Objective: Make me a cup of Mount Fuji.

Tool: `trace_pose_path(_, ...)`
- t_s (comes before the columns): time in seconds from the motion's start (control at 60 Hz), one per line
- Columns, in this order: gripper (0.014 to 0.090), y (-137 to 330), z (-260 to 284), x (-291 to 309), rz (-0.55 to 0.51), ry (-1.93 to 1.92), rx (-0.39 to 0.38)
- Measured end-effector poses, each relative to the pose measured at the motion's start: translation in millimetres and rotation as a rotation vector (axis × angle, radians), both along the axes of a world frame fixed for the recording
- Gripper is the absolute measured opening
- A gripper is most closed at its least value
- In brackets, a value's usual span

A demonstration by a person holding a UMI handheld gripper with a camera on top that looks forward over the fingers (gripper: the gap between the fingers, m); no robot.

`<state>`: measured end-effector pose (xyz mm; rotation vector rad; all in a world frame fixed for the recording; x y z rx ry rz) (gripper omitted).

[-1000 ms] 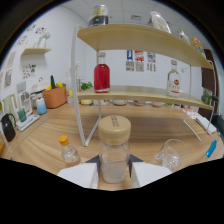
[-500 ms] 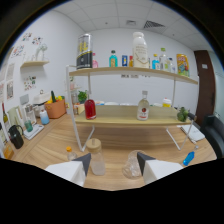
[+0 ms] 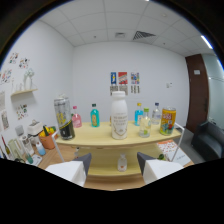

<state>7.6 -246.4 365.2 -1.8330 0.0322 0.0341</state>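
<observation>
My gripper [image 3: 114,162] is open and holds nothing; its two pale fingertips [image 3: 83,161] stand apart, level with the top shelf [image 3: 100,139] of a wooden rack. Straight beyond the fingers a white bottle [image 3: 118,115] stands upright at the middle of that shelf. To its left are a teal bottle [image 3: 94,115], a pink bottle [image 3: 76,118] and a tall dark can [image 3: 63,118]. To its right stand a blue bottle [image 3: 139,114], a clear glass [image 3: 145,126], a clear bottle [image 3: 156,115] and a yellow can [image 3: 168,121]. A small bottle [image 3: 121,162] shows on the lower shelf between the fingers.
An orange pot [image 3: 47,140] with tools and several small bottles [image 3: 17,150] sit low at the left by the wall. Posters [image 3: 122,78] hang on the white wall behind the rack. A dark door [image 3: 200,90] and a dark seat [image 3: 207,141] are at the right.
The gripper has risen from table level to the top shelf. The lidded jar and the glass seen low by the fingers earlier have dropped out of view.
</observation>
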Motion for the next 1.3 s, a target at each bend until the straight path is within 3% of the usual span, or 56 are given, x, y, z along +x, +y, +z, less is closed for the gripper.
trace_pose_path(0.167,0.0852,54,53,4,0.015,0.004,0.063)
trace_pose_path(0.383,0.0833,127,47,18,0.004,-0.030,0.091)
trace_pose_path(0.5,0.0706,150,35,19,0.013,-0.036,0.082)
trace_pose_path(0.567,0.0521,159,30,21,0.009,-0.033,0.083)
trace_pose_path(0.667,0.0502,158,32,21,0.003,-0.011,0.109)
trace_pose_path(0.85,0.0483,142,38,15,0.053,0.041,0.077)
trace_pose_path(1.067,0.0482,81,77,25,0.092,0.052,0.190)
trace_pose_path(1.167,0.0479,55,48,41,0.082,0.056,0.174)
trace_pose_path(1.3,0.0479,30,-40,65,0.053,0.076,0.092)
